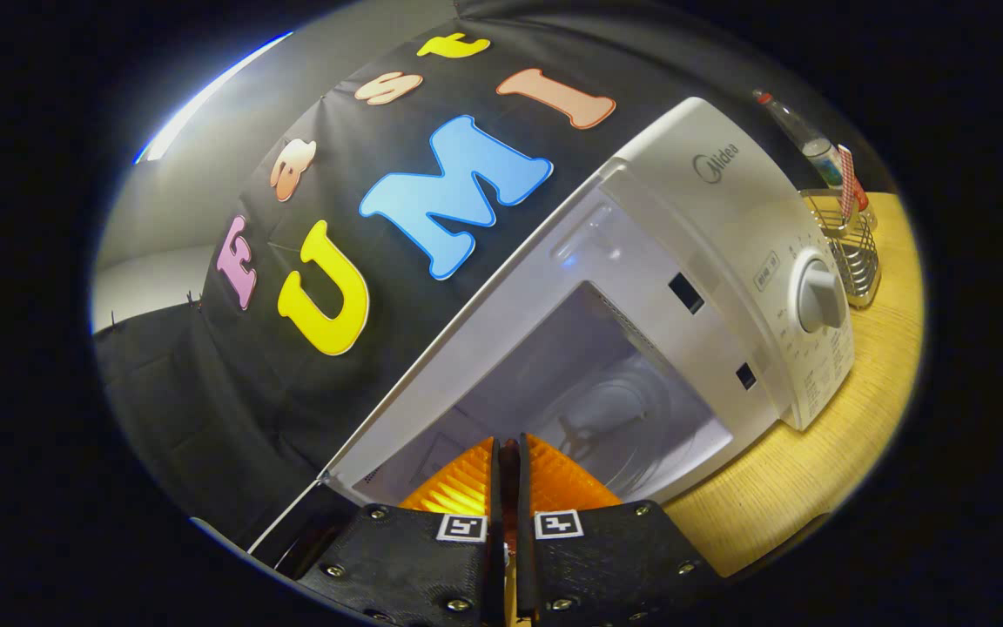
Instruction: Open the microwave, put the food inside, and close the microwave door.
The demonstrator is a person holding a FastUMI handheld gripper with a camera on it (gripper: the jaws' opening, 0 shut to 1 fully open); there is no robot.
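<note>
Gripper view: the white microwave (641, 287) is sitting on a wooden table (815, 470) with its cavity (589, 409) standing open, the glass turntable (632, 418) showing inside. The gripper (508, 457) is pointing into that opening, its fingers (467, 483) pressed together with apparently nothing between them, though the slit is too narrow to be sure. Far right of the microwave's dial (817, 296), a wire rack (854, 252) and a bottle (802, 135) are standing on the table.
</note>
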